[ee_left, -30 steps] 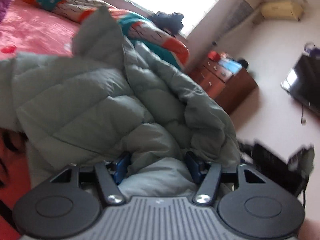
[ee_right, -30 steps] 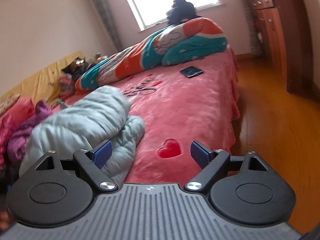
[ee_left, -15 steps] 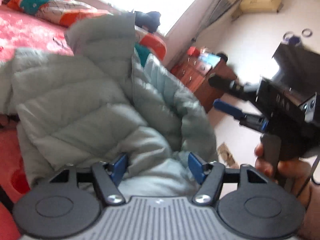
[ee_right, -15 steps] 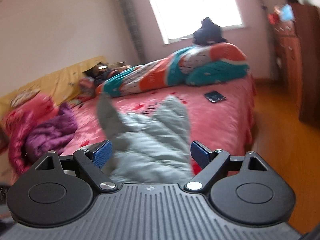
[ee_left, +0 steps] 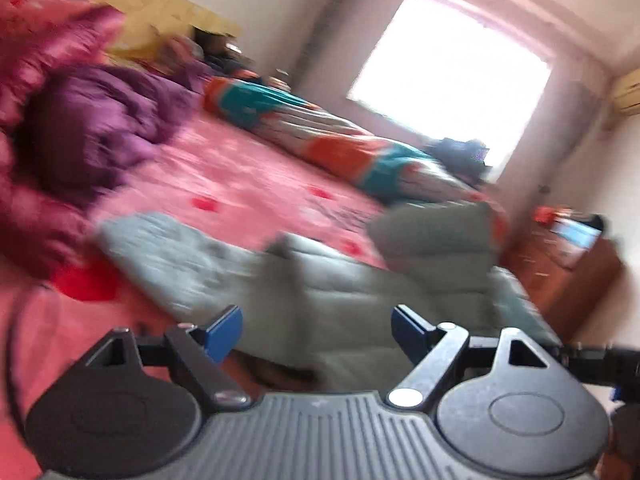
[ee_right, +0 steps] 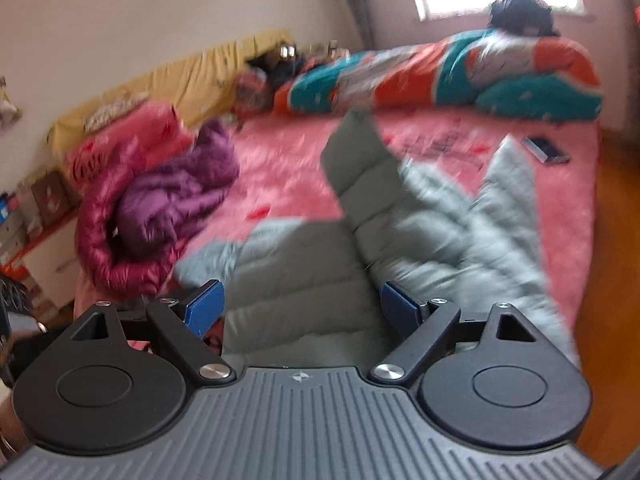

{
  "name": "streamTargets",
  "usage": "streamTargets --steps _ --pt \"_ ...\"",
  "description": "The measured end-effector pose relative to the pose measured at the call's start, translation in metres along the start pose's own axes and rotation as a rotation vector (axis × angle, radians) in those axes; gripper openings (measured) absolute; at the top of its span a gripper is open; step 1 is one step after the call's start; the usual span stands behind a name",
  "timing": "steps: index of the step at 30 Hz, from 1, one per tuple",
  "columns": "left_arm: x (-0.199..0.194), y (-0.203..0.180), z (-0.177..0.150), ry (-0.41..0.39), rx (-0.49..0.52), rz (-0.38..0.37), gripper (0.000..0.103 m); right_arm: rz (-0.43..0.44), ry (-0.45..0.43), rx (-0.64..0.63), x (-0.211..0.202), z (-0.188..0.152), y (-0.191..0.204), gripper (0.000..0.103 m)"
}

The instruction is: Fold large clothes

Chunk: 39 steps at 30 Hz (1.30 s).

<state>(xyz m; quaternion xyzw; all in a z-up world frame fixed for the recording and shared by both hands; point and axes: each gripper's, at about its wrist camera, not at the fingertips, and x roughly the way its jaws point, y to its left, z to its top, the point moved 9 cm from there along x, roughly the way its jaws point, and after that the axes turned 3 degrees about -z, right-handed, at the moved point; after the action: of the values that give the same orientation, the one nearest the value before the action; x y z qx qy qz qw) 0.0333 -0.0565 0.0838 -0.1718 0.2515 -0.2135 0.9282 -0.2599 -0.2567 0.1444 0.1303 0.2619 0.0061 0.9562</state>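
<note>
Both jaws stand apart. Left gripper (ee_left: 316,330): jaws have just been opening; the grey-green puffer jacket (ee_left: 360,292) lies beyond the blue pads, not pinched. Right gripper (ee_right: 300,310): jaws wide, jacket (ee_right: 304,280) fabric runs through the gap; pads do not look pressed on it, though blur limits certainty.

Jacket sits on the pink bed cover (ee_right: 440,140), near the bed's front edge, one sleeve (ee_right: 360,160) raised upright. Quilted in horizontal channels, matte, puffy.

Surroundings: purple jacket (ee_right: 180,196) heaped on a glossy magenta one (ee_right: 116,256) to the left, well apart from the grey jacket. Rolled orange-teal duvet (ee_right: 460,72) along the far side. Dark phone-like slab (ee_right: 546,150) on the cover near the right edge. Wooden dresser (ee_left: 568,272) by the bed's far corner, under the bright window (ee_left: 452,76).
</note>
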Motion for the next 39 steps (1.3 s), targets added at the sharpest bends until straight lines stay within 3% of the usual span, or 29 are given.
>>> streamTargets --steps 2,5,11,12,13,14,15,22,25,29,32,33,36,39 --pt "0.0 0.016 0.006 -0.012 -0.002 0.045 0.081 -0.024 0.051 -0.013 0.021 -0.003 0.004 0.103" --pt "0.002 0.031 0.01 -0.011 -0.058 0.05 0.082 -0.132 0.121 -0.042 0.045 -0.011 -0.009 0.103" --pt "0.008 0.034 0.002 0.016 -0.091 0.005 0.083 -0.026 0.257 0.046 0.068 -0.032 -0.007 0.103" --pt "0.007 0.035 0.001 0.026 -0.107 -0.018 0.084 -0.032 0.262 0.048 0.068 -0.033 -0.005 0.098" --pt "0.004 0.035 -0.002 0.037 -0.126 -0.044 0.085 -0.026 0.262 0.06 0.068 -0.036 -0.005 0.08" --pt "0.005 0.034 -0.003 0.049 -0.146 -0.071 0.086 -0.008 0.257 0.076 0.066 -0.037 -0.004 0.069" --pt "0.007 0.032 -0.005 0.064 -0.165 -0.097 0.087 0.016 0.255 0.087 0.064 -0.04 -0.002 0.05" --pt "0.013 0.024 -0.019 0.158 -0.276 -0.196 0.089 0.124 0.28 0.025 0.056 -0.064 0.03 0.027" --pt "0.016 0.021 -0.024 0.191 -0.295 -0.224 0.093 0.22 0.32 -0.034 0.042 -0.084 0.055 0.027" --pt "0.02 0.02 -0.032 0.224 -0.271 -0.19 0.093 0.344 0.4 -0.155 0.023 -0.117 0.091 0.027" --pt "0.021 0.023 -0.034 0.223 -0.262 -0.164 0.093 0.347 0.451 -0.232 0.018 -0.134 0.103 0.033" --pt "0.02 0.024 -0.034 0.221 -0.263 -0.152 0.093 0.346 0.466 -0.235 0.018 -0.136 0.104 0.036" --pt "0.018 0.032 -0.029 0.194 -0.276 -0.112 0.093 0.32 0.459 -0.203 0.02 -0.123 0.1 0.078" --pt "0.013 0.044 -0.02 0.139 -0.302 -0.07 0.093 0.275 0.4 -0.209 0.027 -0.098 0.101 0.088"
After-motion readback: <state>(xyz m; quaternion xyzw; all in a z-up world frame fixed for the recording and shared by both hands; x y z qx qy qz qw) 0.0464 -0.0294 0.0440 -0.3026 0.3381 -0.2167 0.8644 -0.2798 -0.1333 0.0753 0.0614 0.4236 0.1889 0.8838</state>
